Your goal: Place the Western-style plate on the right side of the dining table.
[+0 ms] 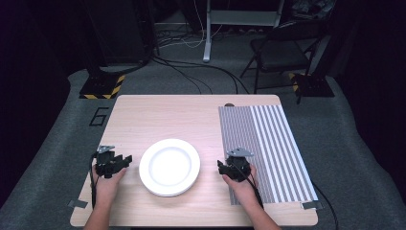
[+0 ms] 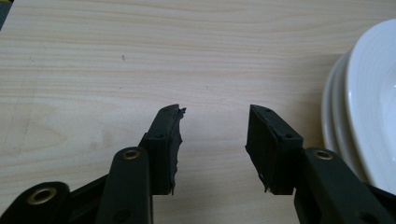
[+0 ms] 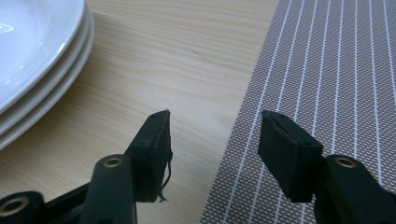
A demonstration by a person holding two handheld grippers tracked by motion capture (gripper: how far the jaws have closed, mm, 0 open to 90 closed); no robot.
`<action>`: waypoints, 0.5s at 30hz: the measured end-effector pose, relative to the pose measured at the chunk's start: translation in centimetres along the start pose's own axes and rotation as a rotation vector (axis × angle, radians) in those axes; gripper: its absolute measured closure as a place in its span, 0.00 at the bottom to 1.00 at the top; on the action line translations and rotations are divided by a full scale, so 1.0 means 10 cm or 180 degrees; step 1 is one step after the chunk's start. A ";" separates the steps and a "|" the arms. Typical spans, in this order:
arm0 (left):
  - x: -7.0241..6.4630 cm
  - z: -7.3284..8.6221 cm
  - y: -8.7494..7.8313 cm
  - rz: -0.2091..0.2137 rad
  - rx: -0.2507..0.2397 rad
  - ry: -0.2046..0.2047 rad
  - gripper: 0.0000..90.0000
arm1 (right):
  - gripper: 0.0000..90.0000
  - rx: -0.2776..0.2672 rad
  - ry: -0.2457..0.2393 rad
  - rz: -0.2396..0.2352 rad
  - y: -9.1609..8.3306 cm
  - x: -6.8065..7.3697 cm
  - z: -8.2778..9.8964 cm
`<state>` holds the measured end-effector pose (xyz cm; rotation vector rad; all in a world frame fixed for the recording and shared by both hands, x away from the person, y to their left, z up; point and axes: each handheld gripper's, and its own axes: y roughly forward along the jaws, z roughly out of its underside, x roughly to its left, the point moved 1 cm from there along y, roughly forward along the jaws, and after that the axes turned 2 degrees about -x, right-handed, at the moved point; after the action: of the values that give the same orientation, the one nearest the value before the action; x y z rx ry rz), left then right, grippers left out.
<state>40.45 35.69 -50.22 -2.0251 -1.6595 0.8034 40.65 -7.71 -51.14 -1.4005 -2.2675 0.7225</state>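
Plates (image 1: 169,166) sit stacked at lower centre of the counter (image 1: 158,115); left gripper (image 1: 125,159) and right gripper (image 1: 221,167) flank them, both open and empty.

I am seeing the stack of plates (image 1: 169,166) sitting on the table (image 1: 158,115), near its front edge and about mid-width. The placemat (image 1: 268,143) is lying along the table's right side. My left gripper (image 1: 125,159) is resting just left of the plates, my right gripper (image 1: 221,167) between plates and placemat, at the mat's left edge.
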 end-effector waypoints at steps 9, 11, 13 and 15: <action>-0.11 -0.05 -0.17 0.0139 -0.0045 -0.0067 0.70 | 0.52 -0.0045 0.0032 -0.0219 -0.12 0.14 -0.16; -0.13 -0.05 -0.20 0.0166 -0.0040 -0.0049 0.71 | 0.51 -0.0059 0.0015 -0.0217 -0.13 0.17 -0.21; -0.15 -0.06 -0.21 0.0209 -0.0041 -0.0043 0.73 | 0.52 -0.0077 0.0073 -0.0236 -0.12 0.18 -0.26; -0.18 -0.07 -0.22 0.0235 -0.0031 -0.0028 0.74 | 0.52 -0.0103 0.0120 -0.0263 -0.11 0.20 -0.31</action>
<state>39.04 34.47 -48.03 -2.1031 -1.6046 0.8318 40.70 -5.64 -47.93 -1.3150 -2.3026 0.6309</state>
